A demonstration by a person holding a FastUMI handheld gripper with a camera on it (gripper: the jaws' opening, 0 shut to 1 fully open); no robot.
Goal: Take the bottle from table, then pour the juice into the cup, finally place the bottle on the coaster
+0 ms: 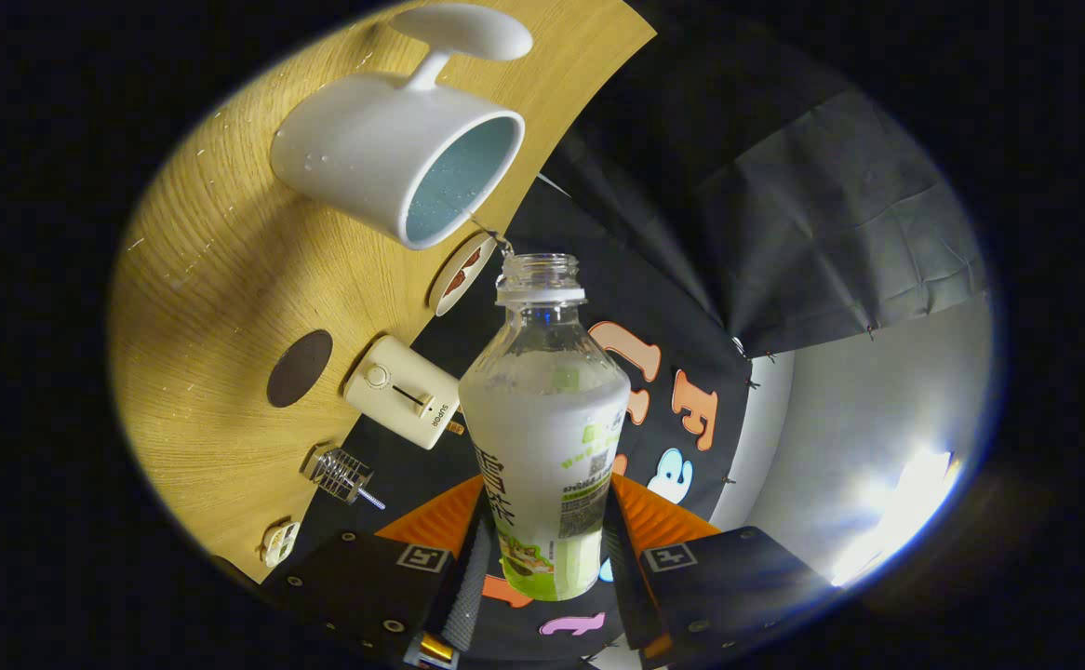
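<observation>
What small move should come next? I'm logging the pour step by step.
Probably keep the tilt a little longer: the tongs are shut on the bottle, a thin stream runs from its open neck into the cup, and liquid remains inside. The dark coaster waits on the table.

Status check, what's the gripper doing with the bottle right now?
Gripper shut on bottle, tilted toward the cup. Thin stream running from the open neck into the cup. Coaster bare. Nothing blocking.

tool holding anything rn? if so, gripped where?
Yes: the tool holds the bottle, both fingers pressing on its lower body at the label. The bottle is uncapped, its mouth tipped toward the cup.
</observation>
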